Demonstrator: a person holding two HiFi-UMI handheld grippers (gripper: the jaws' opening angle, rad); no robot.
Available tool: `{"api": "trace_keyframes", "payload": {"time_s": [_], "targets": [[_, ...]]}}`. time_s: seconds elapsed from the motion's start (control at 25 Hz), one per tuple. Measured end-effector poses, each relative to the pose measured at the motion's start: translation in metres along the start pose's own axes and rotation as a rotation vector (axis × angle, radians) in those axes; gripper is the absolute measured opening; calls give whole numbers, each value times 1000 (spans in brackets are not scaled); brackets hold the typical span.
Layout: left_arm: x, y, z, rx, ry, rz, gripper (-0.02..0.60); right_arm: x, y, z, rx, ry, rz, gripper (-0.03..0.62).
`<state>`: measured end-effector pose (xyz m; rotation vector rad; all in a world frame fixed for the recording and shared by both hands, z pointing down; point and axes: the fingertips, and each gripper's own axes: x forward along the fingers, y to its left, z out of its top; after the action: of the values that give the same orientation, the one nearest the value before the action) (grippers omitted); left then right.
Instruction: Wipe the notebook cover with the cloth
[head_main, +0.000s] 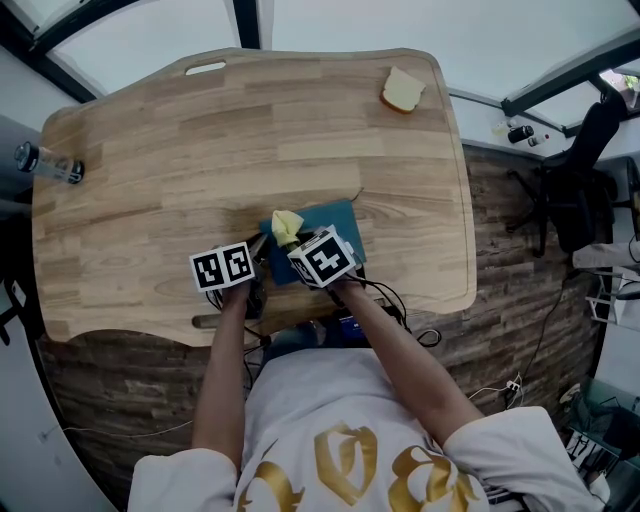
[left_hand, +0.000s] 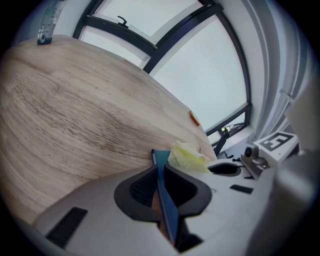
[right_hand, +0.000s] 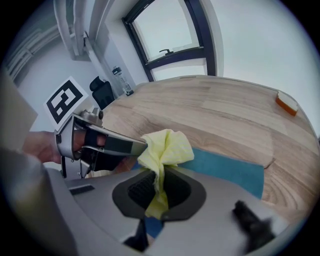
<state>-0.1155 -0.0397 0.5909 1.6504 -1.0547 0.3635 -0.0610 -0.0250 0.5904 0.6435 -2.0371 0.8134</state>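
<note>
A blue notebook (head_main: 335, 228) lies near the front edge of the wooden table (head_main: 180, 170). My left gripper (head_main: 262, 250) is shut on the notebook's near left edge; in the left gripper view the blue cover (left_hand: 165, 200) runs edge-on between the jaws. My right gripper (head_main: 290, 240) is shut on a crumpled yellow cloth (head_main: 286, 224), which rests on the notebook's left part. In the right gripper view the cloth (right_hand: 167, 150) bunches out ahead of the jaws over the blue cover (right_hand: 230, 167), with the left gripper (right_hand: 132, 147) right beside it. The left gripper view also shows the cloth (left_hand: 187, 155).
A slice of bread (head_main: 402, 90) sits at the table's far right corner, and it is seen as well in the right gripper view, bread (right_hand: 287, 103). A clear bottle (head_main: 48, 164) lies at the left edge. A black office chair (head_main: 580, 180) and cables (head_main: 410, 325) stand off the table's right side.
</note>
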Motion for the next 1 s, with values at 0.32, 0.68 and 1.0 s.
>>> {"api": "trace_keyframes", "payload": {"time_s": [0.32,0.68,1.0], "targets": [[0,0,0,-4,1,-2,49,1,11,-3,-10,10,28,38],[-1,0,0,-6,2,-4,49,1,30,-17,-8,24,76,38],[0,0,0,-5,1,-2,50,-3,43,-28,-5,55,123,38]]}}
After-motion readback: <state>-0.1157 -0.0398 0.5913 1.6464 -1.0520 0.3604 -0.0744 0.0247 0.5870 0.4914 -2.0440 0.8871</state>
